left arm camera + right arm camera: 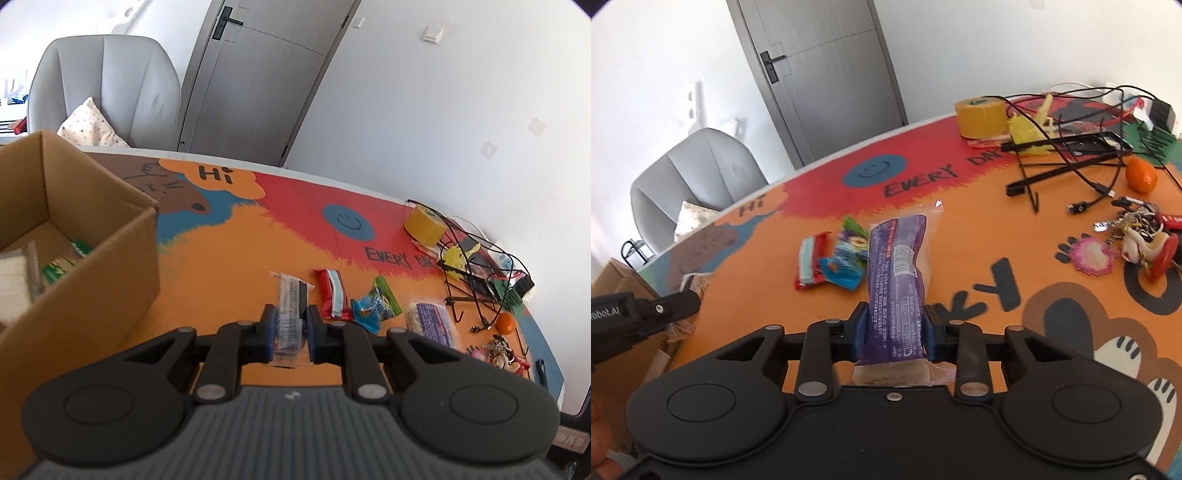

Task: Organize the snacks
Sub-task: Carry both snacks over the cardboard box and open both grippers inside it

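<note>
My left gripper (pixel 290 326) is shut on a clear-wrapped snack pack (pixel 290 308) held just above the colourful table mat. An open cardboard box (pixel 74 236) with several packets inside stands to its left. My right gripper (pixel 894 332) is shut on a purple-wrapped bread pack (pixel 895 280), which sticks out forward between the pads. On the mat ahead lie a red snack packet (pixel 810 264) and a blue-green candy bag (pixel 846 264). The same red packet (pixel 332 293), candy bag (pixel 375 306) and purple pack (pixel 432 319) show in the left wrist view. The left gripper's body (pixel 635 317) shows at the right wrist view's left edge.
A yellow tape roll (pixel 980 116), a black wire stand (pixel 1067 155) with cables, an orange fruit (pixel 1141 175) and a bunch of keys with charms (pixel 1141 236) crowd the table's right side. A grey chair (pixel 107 88) with a cushion stands behind the table, near a grey door (pixel 258 74).
</note>
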`<state>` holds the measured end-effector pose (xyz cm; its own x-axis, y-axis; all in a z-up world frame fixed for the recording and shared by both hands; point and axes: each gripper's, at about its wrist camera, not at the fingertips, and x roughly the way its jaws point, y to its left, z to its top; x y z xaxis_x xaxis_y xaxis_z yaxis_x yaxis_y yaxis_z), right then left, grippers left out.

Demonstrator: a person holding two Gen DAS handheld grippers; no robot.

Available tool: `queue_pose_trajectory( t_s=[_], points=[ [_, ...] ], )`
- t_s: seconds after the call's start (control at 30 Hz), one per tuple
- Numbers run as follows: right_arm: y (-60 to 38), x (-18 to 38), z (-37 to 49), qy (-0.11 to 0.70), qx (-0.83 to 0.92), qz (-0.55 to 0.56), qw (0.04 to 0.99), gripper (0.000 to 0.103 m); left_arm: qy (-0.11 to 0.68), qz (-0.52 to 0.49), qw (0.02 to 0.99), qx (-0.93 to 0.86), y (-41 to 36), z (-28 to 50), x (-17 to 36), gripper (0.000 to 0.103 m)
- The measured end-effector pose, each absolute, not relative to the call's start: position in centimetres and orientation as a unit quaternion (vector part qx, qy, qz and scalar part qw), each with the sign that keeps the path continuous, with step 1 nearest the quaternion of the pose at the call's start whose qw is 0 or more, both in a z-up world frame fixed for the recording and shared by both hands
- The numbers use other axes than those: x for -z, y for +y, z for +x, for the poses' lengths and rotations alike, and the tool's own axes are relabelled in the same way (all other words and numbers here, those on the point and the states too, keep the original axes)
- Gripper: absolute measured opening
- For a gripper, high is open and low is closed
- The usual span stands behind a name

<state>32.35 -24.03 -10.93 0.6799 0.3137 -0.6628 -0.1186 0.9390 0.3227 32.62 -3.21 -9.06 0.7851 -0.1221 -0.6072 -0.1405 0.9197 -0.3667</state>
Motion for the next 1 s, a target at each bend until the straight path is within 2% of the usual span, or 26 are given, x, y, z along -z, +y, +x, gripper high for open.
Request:
queue_pose_trajectory(
  t_s=[0.53, 1.0],
  points=[
    [-20.0, 5.9, 31.8, 0.328, -0.195, 0.151, 0.912, 0.031, 0.277, -0.192, 0.941, -0.038, 1.6, 28.7, 4.2, 0.015],
    [-13.5, 3.4, 31.4, 0.315, -0.279, 0.145, 0.895, 0.031, 0.257, -0.2, 0.939, -0.108, 8.0, 25.6, 2.5, 0.016]
  ],
)
